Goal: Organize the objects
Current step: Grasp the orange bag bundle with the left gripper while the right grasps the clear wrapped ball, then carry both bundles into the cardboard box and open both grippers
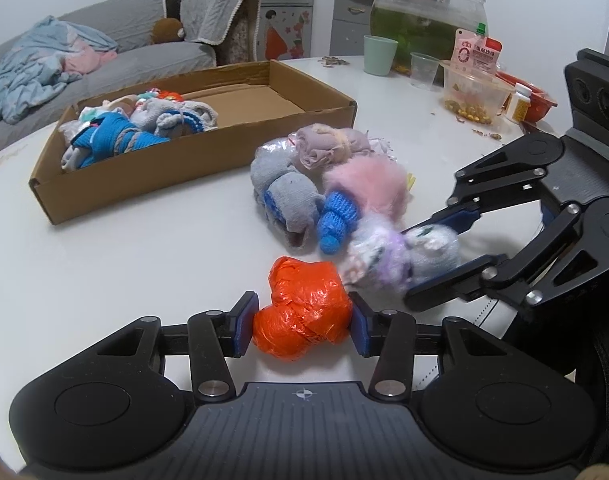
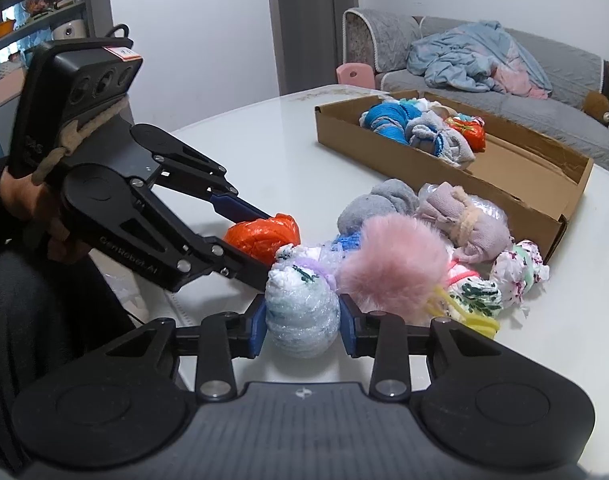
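My left gripper (image 1: 302, 320) is shut on an orange plastic-wrapped bundle (image 1: 302, 310) resting on the white table (image 1: 124, 264); both blue pads press its sides. My right gripper (image 2: 302, 326) is shut on a white bubble-wrapped bundle (image 2: 302, 312) with a purple band. The same bundle (image 1: 404, 256) appears blurred in the left wrist view between the right gripper's fingers. A pile of rolled soft items lies just beyond: a pink fluffy ball (image 2: 396, 266), grey socks (image 1: 284, 196), a blue knit roll (image 1: 336, 220). A long cardboard box (image 1: 184, 168) holds several bundles at one end.
At the table's far side stand a fishbowl (image 1: 424, 16), a green cup (image 1: 379, 55), a clear cup (image 1: 423, 70), a plastic bowl of snacks (image 1: 474, 94) and a small bottle (image 1: 518, 102). A grey sofa (image 2: 544, 92) with a blue blanket lies behind. A person's hand (image 2: 20, 200) holds the left gripper.
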The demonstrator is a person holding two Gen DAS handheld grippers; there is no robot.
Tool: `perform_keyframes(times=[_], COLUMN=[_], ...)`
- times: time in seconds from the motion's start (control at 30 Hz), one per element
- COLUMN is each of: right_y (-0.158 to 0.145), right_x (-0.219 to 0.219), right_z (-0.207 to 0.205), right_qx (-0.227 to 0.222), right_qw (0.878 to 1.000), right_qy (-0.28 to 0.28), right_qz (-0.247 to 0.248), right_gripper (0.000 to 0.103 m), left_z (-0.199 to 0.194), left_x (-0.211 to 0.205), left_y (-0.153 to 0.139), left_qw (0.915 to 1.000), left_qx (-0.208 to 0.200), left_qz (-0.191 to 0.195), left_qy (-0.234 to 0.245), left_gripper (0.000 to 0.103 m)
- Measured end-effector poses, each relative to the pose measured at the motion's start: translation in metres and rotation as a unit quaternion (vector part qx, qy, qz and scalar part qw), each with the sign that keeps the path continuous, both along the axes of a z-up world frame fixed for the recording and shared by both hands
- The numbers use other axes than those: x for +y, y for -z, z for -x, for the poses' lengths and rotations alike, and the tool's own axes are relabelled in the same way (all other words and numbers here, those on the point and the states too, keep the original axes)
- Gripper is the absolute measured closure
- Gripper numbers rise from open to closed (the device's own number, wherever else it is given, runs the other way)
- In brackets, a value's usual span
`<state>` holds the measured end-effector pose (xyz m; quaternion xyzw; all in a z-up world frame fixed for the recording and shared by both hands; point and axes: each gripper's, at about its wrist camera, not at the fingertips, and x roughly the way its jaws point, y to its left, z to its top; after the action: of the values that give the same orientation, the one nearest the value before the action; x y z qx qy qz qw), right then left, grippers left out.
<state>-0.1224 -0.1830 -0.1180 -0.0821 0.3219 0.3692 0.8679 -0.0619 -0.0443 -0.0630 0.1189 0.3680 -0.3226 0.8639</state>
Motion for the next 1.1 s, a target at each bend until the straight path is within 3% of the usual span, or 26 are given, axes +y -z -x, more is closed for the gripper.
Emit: perform_keyframes(times=[0.33,0.6,0.83,1.1], right_y=[-0.031,-0.069,-0.096,-0.114], right_x=[-0.039,-0.072,-0.084,-0.088], right_z=[0.01,-0.011,-0.055,-0.134], right_qx=[-0.01,-0.042,-0.068,-0.086], right_qw=[0.999,0.998,0.996,0.994], right_qy=[0.023,0.049,0.061,0.066], right_qz=[-0.022,-0.026,-0.012,0.017], right_gripper=[0.07,0.07,0.07,0.07], left_z=[-0.002,-0.028,-0.078,-0.164], left_x=[0.021,0.018,-0.003,-0.044], left_y=[-0.04,-0.081,-0.119,-0.148], left_qw=[0.9995,0.9982,0.9966,0.9951], left_qx=[-0.028,-0.059,-0.082,-0.098], left_qz=[0.004,-0.001,0.0,-0.006], left_qy=[-0.014,-0.015,-0.007,-0.001], left_gripper=[0.05,0.05,0.05,0.05])
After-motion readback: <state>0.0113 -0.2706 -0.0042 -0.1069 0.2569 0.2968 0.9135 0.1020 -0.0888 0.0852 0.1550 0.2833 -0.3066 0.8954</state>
